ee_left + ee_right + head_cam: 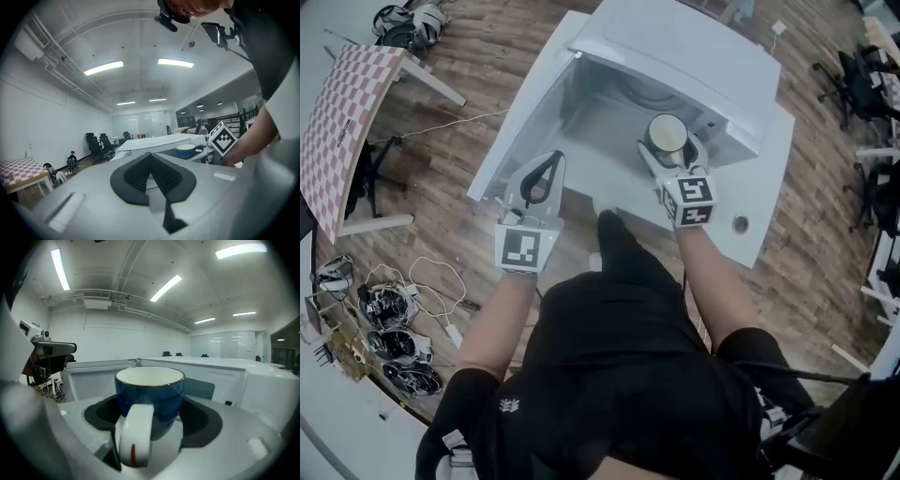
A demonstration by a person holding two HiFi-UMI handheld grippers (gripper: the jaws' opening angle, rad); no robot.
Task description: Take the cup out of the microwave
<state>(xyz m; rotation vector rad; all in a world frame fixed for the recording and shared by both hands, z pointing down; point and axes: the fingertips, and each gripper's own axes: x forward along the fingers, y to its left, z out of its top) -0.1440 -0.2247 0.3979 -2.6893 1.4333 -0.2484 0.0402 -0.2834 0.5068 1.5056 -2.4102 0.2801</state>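
Nearest the head camera, the person's two bare forearms reach out over the white bench point(766, 217), each hand behind a cube with square markers.

The left tongs point(549, 161) hover in front of the open microwave, to the left of the cup. In the left gripper view the left tongs point(150, 158) have their dark pads point(166, 176) pressed together at the tip, with nothing between them.

The right tongs point(669, 156) are closed on the cup point(666, 134). In the right gripper view the cup point(151, 389) sits upright between the two jaws, pinched at its sides. It is dark blue outside and white inside, and its white handle point(136, 434) points back toward the camera. Nothing shows inside it.

The cup is at the open front of the microwave point(675, 47), right at the mouth of the cavity. Whether it rests on the cavity floor or is lifted cannot be told. The door point(520, 117) stands swung wide to the left.

Farther out lies a wooden floor, with a checked board point(347, 117) on the left and office chairs point(862, 84) on the right.
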